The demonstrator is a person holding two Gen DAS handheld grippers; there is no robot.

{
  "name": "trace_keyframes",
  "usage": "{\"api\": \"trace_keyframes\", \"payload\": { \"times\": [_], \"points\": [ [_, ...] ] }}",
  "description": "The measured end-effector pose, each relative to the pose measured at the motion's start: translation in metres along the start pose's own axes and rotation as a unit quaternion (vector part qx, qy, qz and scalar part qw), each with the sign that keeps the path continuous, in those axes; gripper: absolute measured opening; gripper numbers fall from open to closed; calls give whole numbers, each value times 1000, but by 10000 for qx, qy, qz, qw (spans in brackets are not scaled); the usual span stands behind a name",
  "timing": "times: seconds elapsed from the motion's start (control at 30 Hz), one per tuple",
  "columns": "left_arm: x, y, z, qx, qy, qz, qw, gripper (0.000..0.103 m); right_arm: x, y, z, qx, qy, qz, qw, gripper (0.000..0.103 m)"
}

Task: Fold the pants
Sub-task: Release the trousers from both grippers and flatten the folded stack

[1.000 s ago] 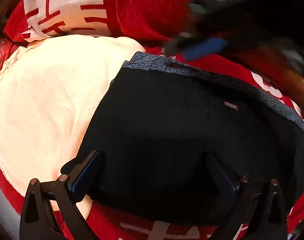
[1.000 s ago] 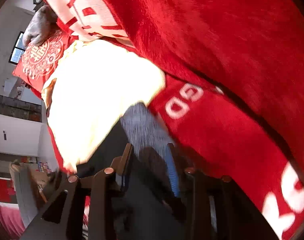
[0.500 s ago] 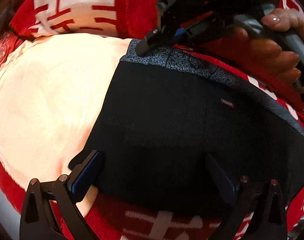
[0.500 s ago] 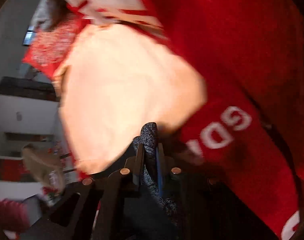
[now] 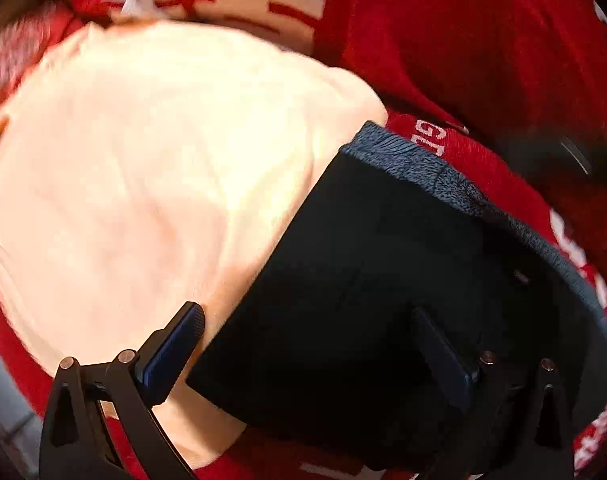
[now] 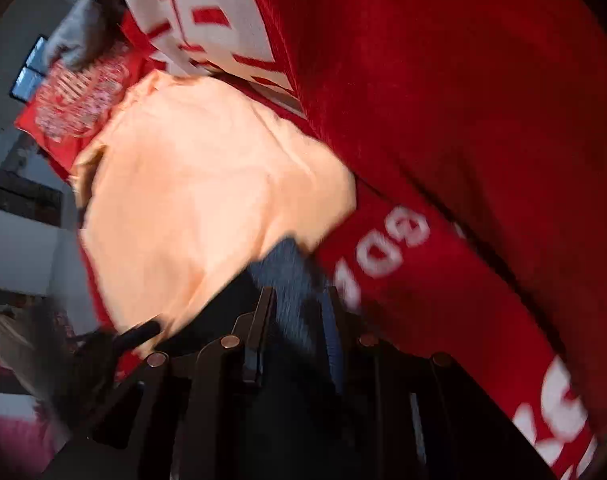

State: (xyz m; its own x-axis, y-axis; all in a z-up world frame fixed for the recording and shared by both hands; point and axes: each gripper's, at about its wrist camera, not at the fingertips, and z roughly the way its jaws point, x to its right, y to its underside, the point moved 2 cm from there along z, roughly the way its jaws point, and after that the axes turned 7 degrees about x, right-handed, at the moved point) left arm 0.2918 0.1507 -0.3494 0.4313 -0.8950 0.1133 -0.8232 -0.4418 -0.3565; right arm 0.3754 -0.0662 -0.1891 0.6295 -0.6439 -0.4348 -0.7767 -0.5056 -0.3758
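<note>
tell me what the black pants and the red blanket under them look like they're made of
Black pants: a smooth, matte knit or woven fabric, probably cotton blend; the surface shows no sheen, and the waistband is speckled grey ribbed elastic.
Red blanket: plush fleece or velvet-like pile; it looks fuzzy with soft shading, and white lettering is worked into it. Exact fibres cannot be told.

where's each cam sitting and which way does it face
Left wrist: on the left hand-held gripper, aimed steeply down at the black pants; its two fingers stand wide apart.
Right wrist: on the right hand-held gripper, looking down along the grey waistband, which lies between its opening fingers; a room shows at far left.
Shared: pants, cream cloth, red blanket.
</note>
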Motion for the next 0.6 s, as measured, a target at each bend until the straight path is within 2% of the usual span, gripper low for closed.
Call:
{"api": "trace_keyframes", "payload": {
  "times": [0.07,0.1,0.13,0.17,0.2,0.23,0.3,0.4,0.47,0.5,0.6],
  "points": [
    [1,0,1,40,-18,103,9999,103,14,21,-5,-96,-9,229,9997,26],
    [4,0,0,78,-88,216,9997,103,22,31,-2,-190,111,283,9994,26],
    [10,7,-7,108,-150,303,9994,103,36,40,6,-310,403,340,9981,24],
    [14,6,-7,113,-208,372,9990,103,53,48,6,-318,558,429,9970,19],
    [16,6,-8,88,-275,419,9987,103,69,52,1,-31,486,671,9966,2],
    [18,4,-10,42,-342,450,9984,103,82,55,-9,164,768,900,9928,3],
    [24,-1,-12,-28,-458,562,9974,103,108,70,-30,250,1671,1354,9763,9],
    [38,4,-31,-65,-427,935,9947,103,136,110,-82,658,1588,2065,9632,9],
    [60,13,-46,-52,-320,1289,9911,103,143,137,-112,855,1712,2173,9572,10],
    [70,14,-46,-61,-278,1409,9896,103,148,157,-129,899,1746,2280,9536,10],
    [122,19,-42,-92,-44,1763,9843,103,160,188,-142,787,1816,2464,9487,10]
  ]
}}
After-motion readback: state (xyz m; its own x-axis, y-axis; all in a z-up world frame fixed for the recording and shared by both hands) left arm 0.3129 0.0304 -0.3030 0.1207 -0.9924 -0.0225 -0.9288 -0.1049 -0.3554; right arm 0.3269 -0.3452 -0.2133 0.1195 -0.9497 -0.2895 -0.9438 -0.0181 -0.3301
